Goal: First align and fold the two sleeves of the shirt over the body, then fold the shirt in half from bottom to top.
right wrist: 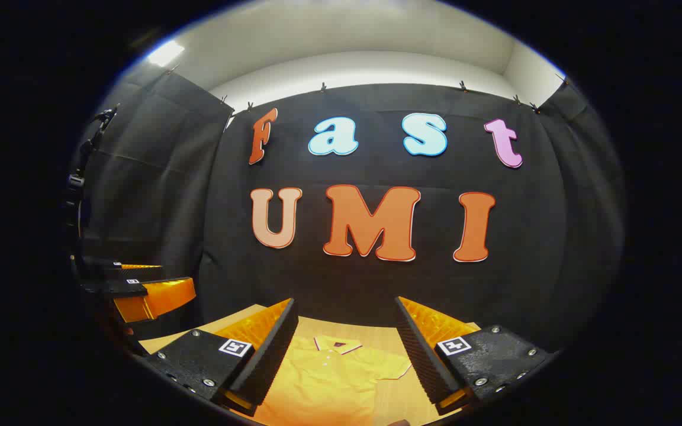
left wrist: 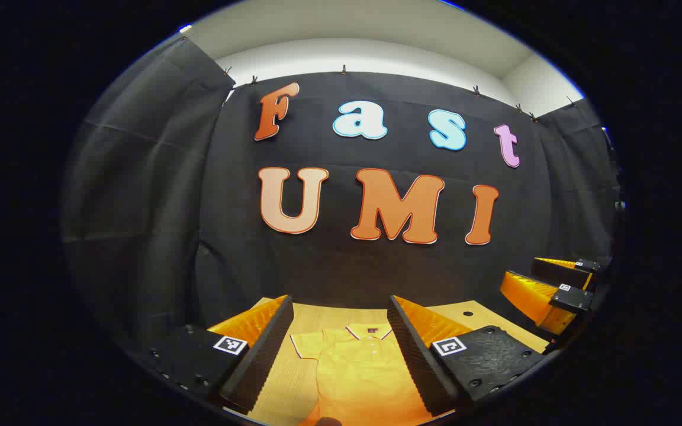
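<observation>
A yellow polo shirt [left wrist: 364,373] lies flat on the wooden table [left wrist: 282,384], collar toward the far wall, short sleeves spread out. In the left gripper view my left gripper [left wrist: 341,349] hovers above the shirt, open, with nothing between its fingers; the shirt's left sleeve [left wrist: 305,344] shows between them. The right gripper [left wrist: 554,290] appears at the far right, raised. In the right gripper view the shirt [right wrist: 329,381] lies below my right gripper [right wrist: 347,355], which is open and holds nothing. The left gripper [right wrist: 140,290] appears at the left edge.
The table [right wrist: 400,340] runs up to the black cloth wall at the back. A small round hole [left wrist: 467,313] sits in the tabletop at the far right. Black curtains close in both sides of the booth.
</observation>
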